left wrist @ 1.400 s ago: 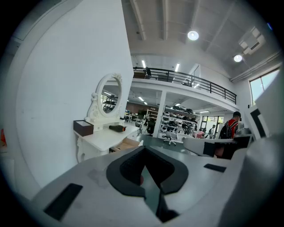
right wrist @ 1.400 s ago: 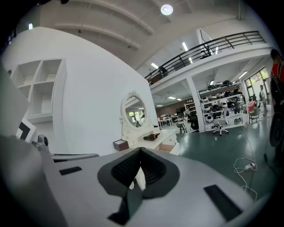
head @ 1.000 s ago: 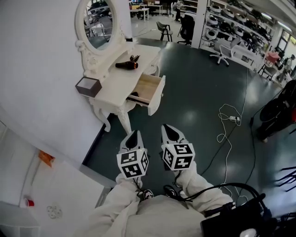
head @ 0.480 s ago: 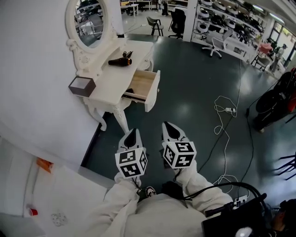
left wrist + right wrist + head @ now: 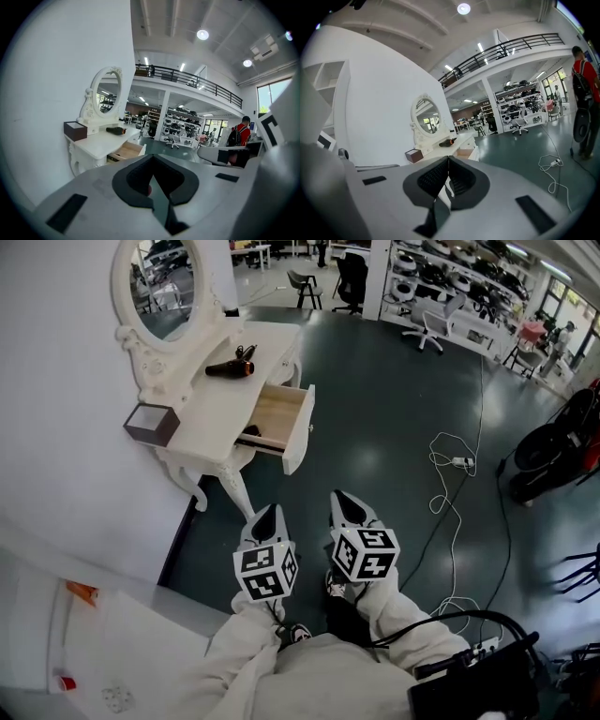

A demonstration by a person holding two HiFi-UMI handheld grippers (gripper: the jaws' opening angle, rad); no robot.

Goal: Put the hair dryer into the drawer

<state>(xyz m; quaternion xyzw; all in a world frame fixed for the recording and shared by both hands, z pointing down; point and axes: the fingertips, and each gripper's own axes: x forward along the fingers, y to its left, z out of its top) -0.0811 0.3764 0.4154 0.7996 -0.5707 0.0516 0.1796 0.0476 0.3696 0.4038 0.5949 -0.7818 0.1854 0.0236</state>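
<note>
Left gripper [image 5: 267, 514] and right gripper [image 5: 345, 503] clenched empty, side by side, hair dryer [image 5: 231, 368] on far vanity table [image 5: 208, 416], drawer [image 5: 280, 414] open.

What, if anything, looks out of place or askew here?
Nothing damaged or spilled. The drawer stands pulled open, the hair dryer lies on the dressing table, and a white cable trails loose across the floor.
</note>
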